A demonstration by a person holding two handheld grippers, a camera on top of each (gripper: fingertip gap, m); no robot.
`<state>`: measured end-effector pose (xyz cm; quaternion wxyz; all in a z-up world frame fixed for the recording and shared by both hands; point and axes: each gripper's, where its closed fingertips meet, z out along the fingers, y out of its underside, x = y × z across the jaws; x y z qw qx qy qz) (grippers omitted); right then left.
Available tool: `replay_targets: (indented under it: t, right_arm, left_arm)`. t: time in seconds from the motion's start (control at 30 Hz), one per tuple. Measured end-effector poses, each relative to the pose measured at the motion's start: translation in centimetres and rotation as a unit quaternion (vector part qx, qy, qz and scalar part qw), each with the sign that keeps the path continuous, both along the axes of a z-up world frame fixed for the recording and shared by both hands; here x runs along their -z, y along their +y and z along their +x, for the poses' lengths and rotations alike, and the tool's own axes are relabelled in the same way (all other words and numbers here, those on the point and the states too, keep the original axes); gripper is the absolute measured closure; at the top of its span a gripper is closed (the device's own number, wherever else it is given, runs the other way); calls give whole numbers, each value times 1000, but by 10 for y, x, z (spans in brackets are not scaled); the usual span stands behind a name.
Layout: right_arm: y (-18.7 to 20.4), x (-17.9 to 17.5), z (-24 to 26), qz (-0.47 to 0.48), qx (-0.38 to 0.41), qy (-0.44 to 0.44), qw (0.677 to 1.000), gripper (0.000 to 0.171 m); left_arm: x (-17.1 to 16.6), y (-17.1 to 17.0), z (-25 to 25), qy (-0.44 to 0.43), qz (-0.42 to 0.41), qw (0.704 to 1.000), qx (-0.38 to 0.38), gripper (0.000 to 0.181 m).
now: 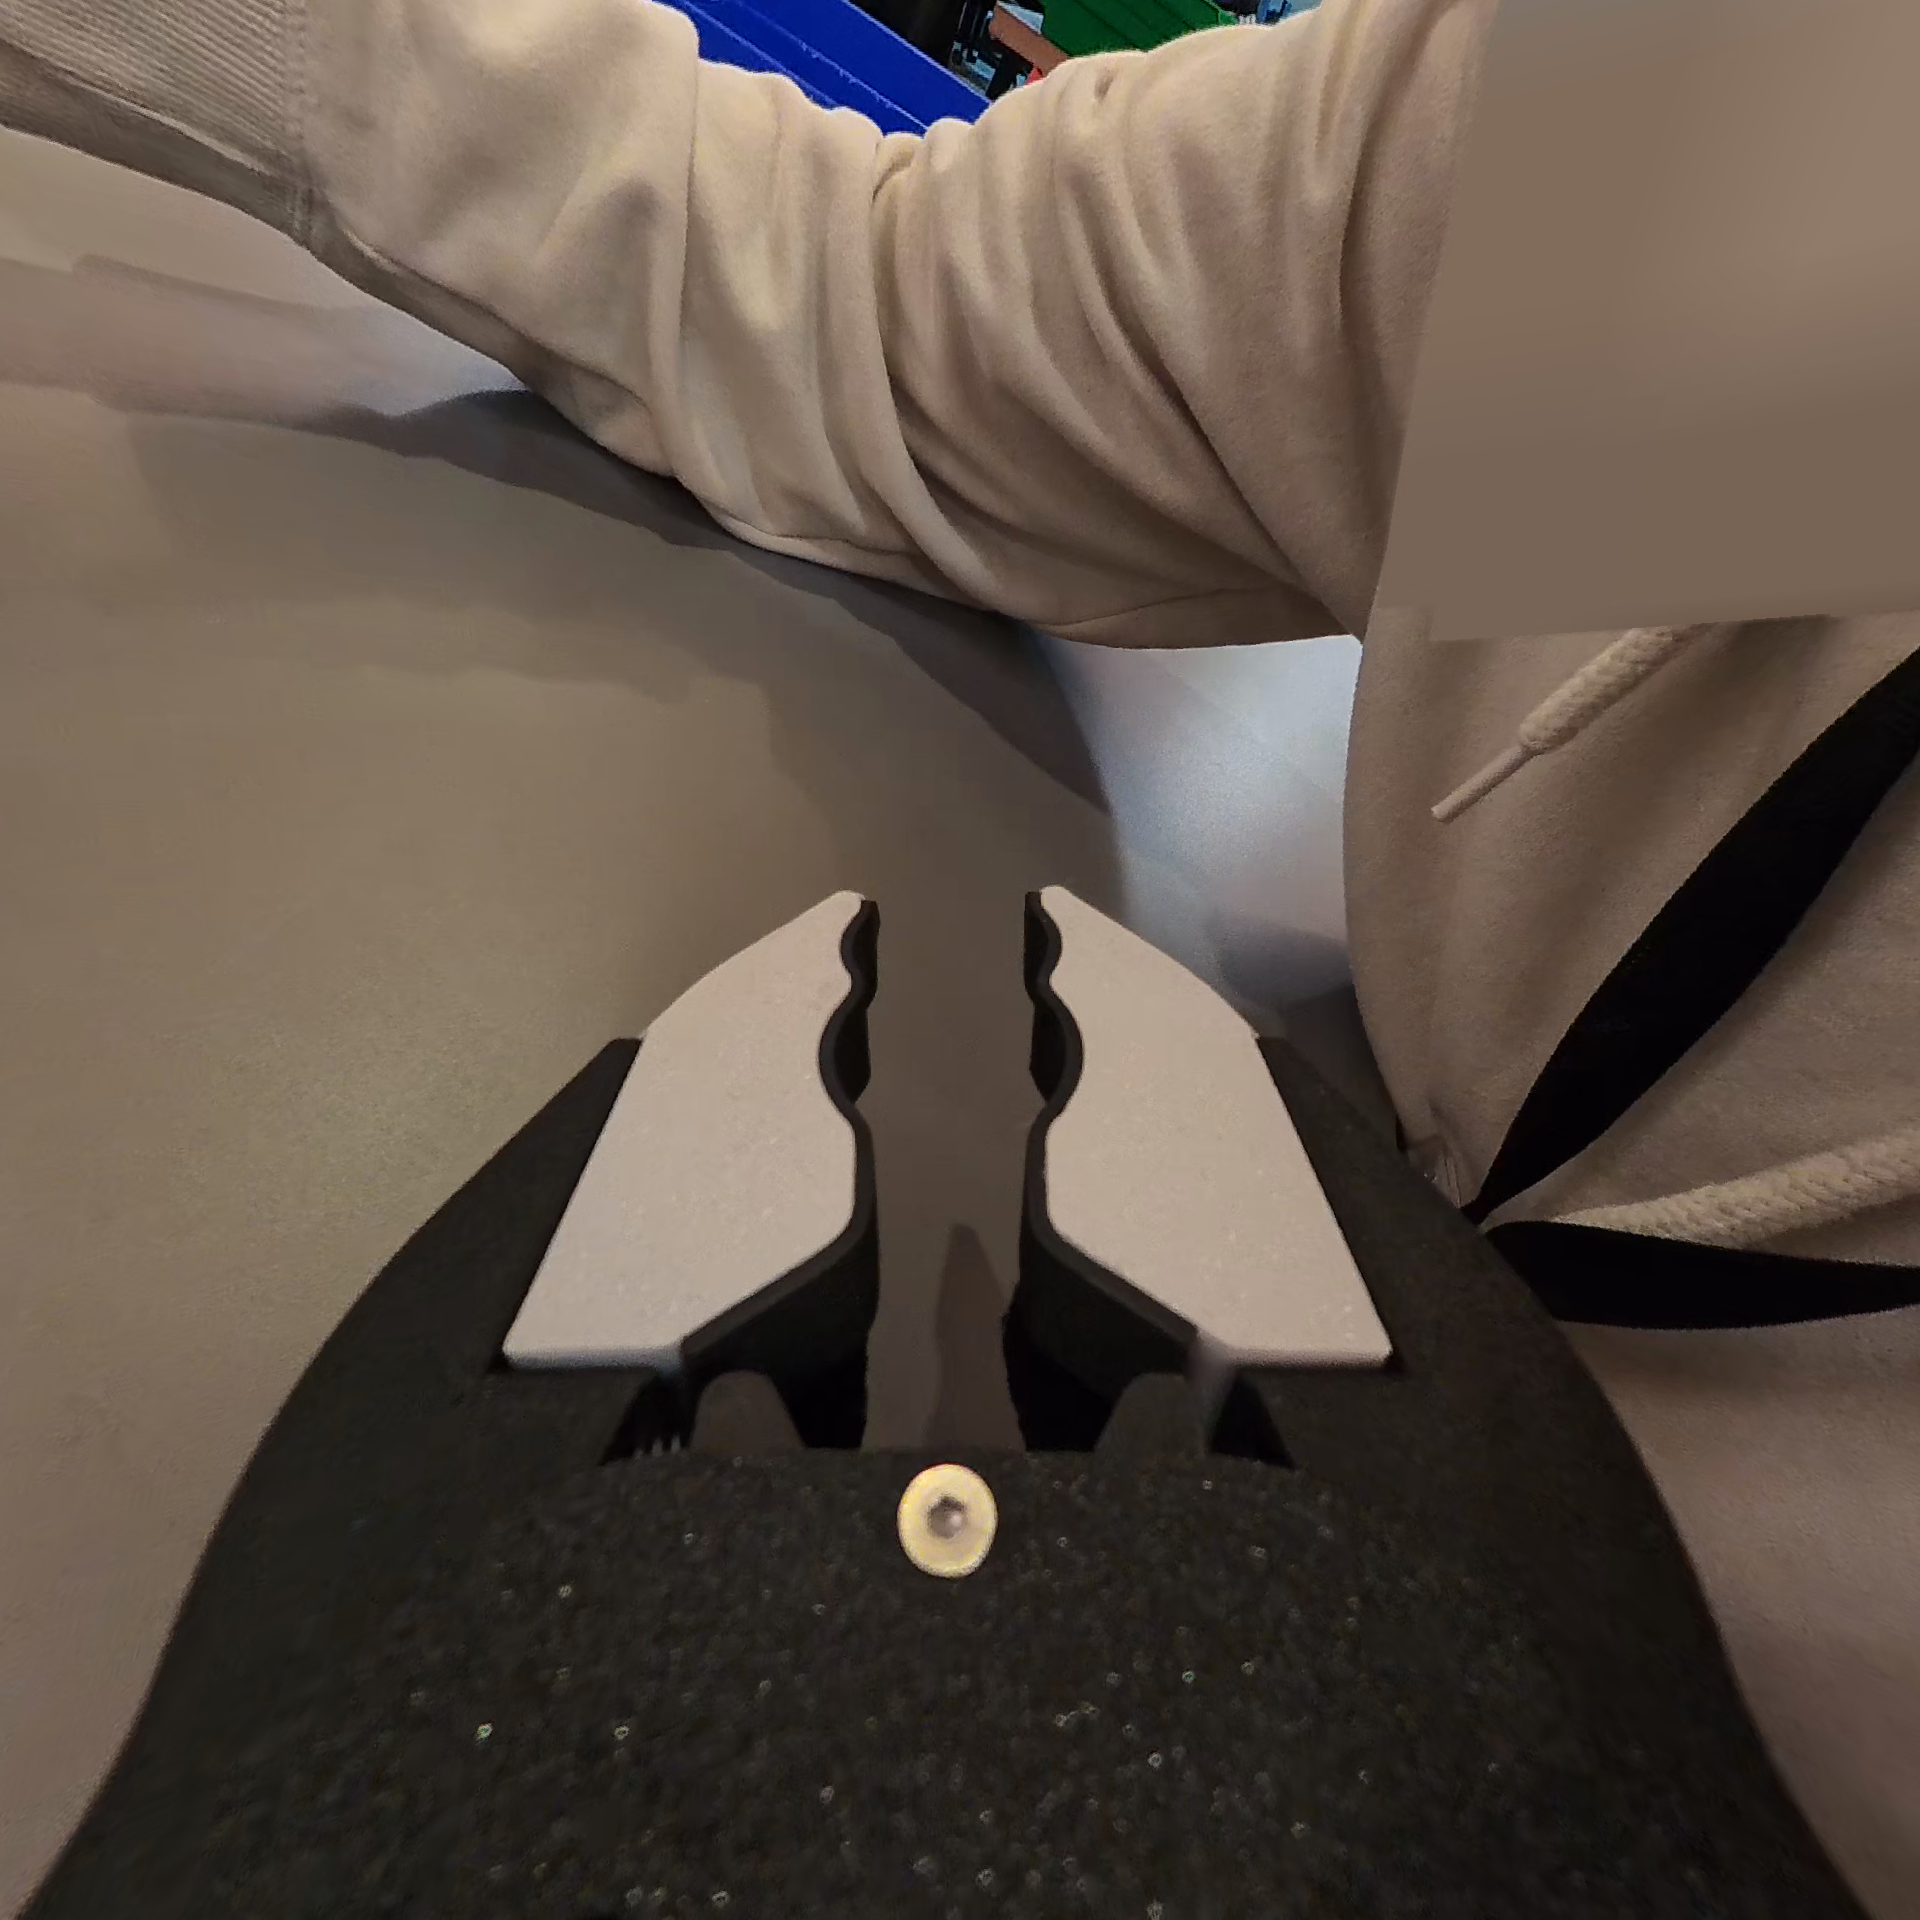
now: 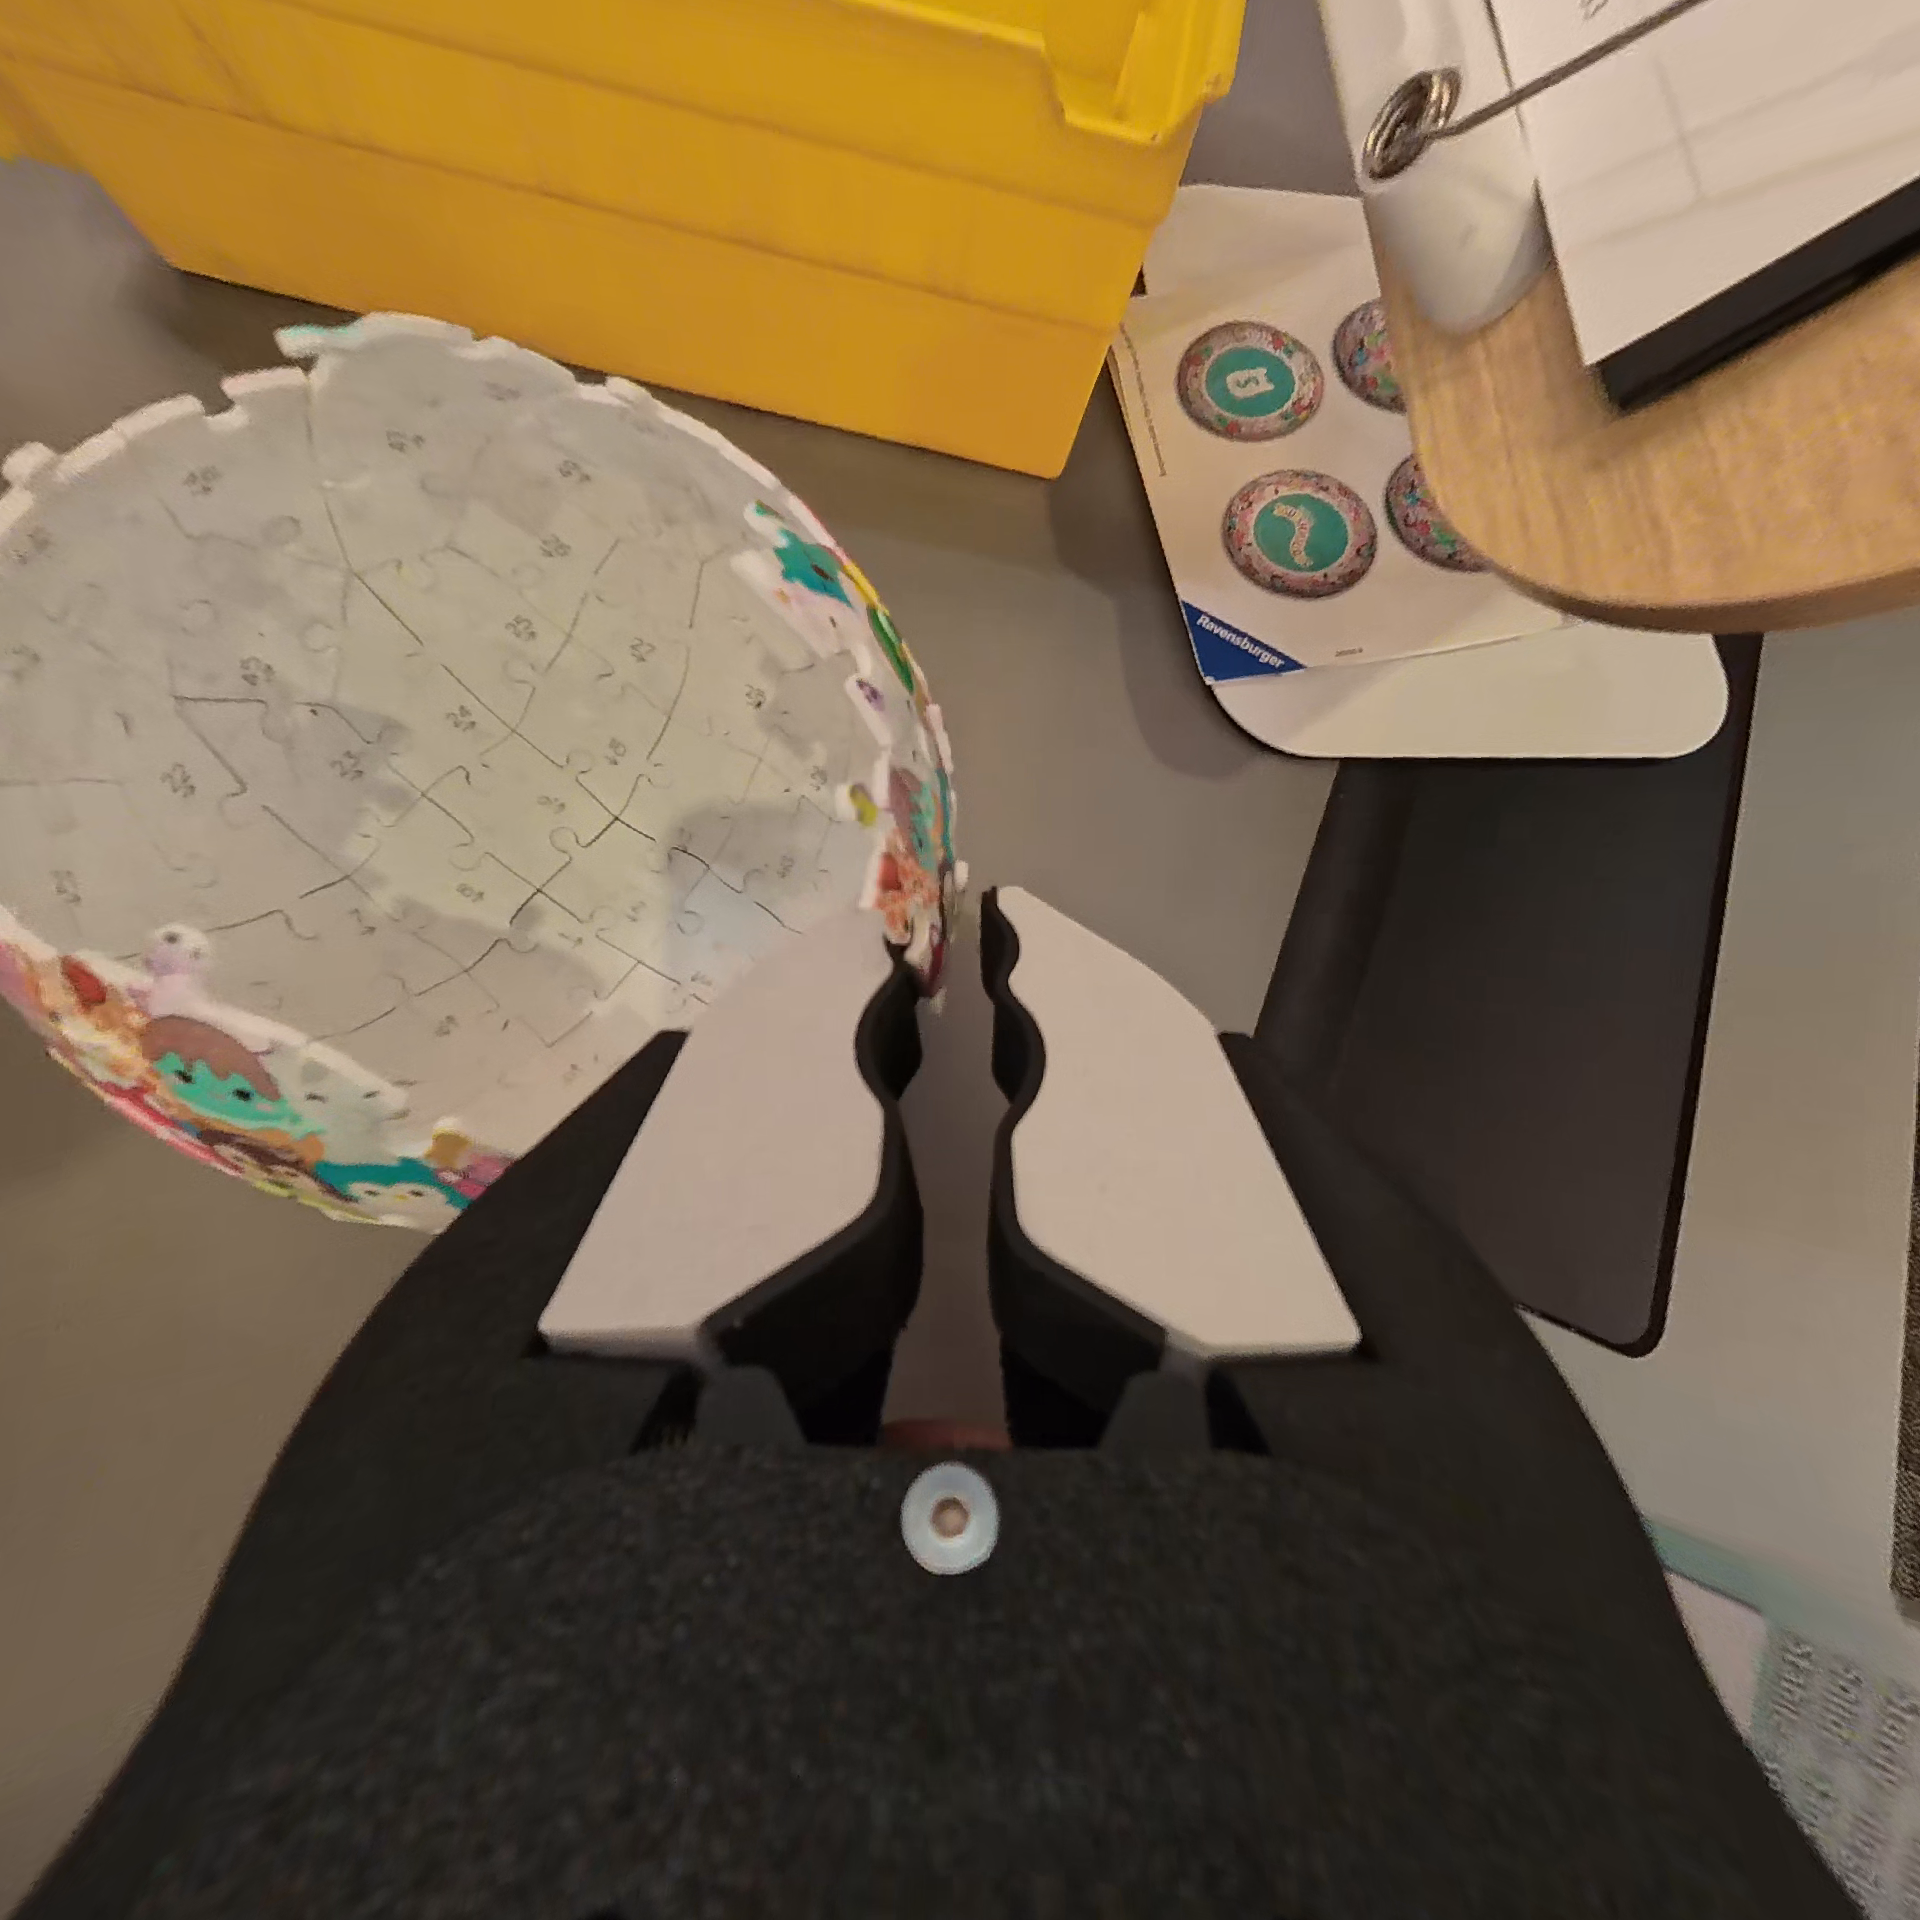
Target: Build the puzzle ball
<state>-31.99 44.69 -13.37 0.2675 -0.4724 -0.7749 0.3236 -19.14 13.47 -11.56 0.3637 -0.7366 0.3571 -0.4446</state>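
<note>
Right tool (image 2: 951, 940), black-bodied with pale grey finger plates, is pinching the near rim of the half-built puzzle ball (image 2: 416, 727), a curved plastic shell, white and numbered inside, cartoon print outside. Jaws are standing nearly closed, the rim edge caught between the tips. Judgement: the shell is being gripped at the rim so that its open side is facing the camera, keeping the jagged upper edge reachable for further pieces. The shell is sitting to the left of the tool; whether it is resting on the grey surface (image 2: 156, 1351) or being lifted, I cannot tell.

Left tool (image 1: 951, 925), same build, is holding nothing. Its jaws are standing a little apart, grey surface showing through the gap. It is pointing back toward the person's cream hooded sweatshirt (image 1: 1558, 935), the sleeve (image 1: 831, 364) crossing beyond it. Probably parked, waiting to fetch a piece; none is showing in either view.

Farther off in the right wrist view: a dark flat mat (image 2: 1507, 987) at right, a white printed instruction sheet (image 2: 1299, 468) lying partly under a pale wooden board (image 2: 1662, 499), and a yellow plastic crate (image 2: 675, 208) behind the ball.
</note>
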Motion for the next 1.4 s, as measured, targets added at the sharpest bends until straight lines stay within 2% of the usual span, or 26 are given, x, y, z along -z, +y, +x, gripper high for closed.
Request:
replay_targets:
  t: [0.1,1.0,1.07,1.4]
  right_arm:
    - [-2,-1,-1,-3,-3,9,1000,167]
    - [0,-3,0,0,-3,3,1000,167]
    - [0,-7,0,4,-5,17,1000,163]
    - [1,-8,-4,0,-5,33,999,168]
  left_arm:
    - [-1,0,0,-1,0,1000,0,155]
    - [-1,-5,-2,-3,0,1000,2,155]
    - [-1,-6,-2,-4,-1,1000,2,155]
    - [-1,-7,-3,-4,-1,1000,2,155]
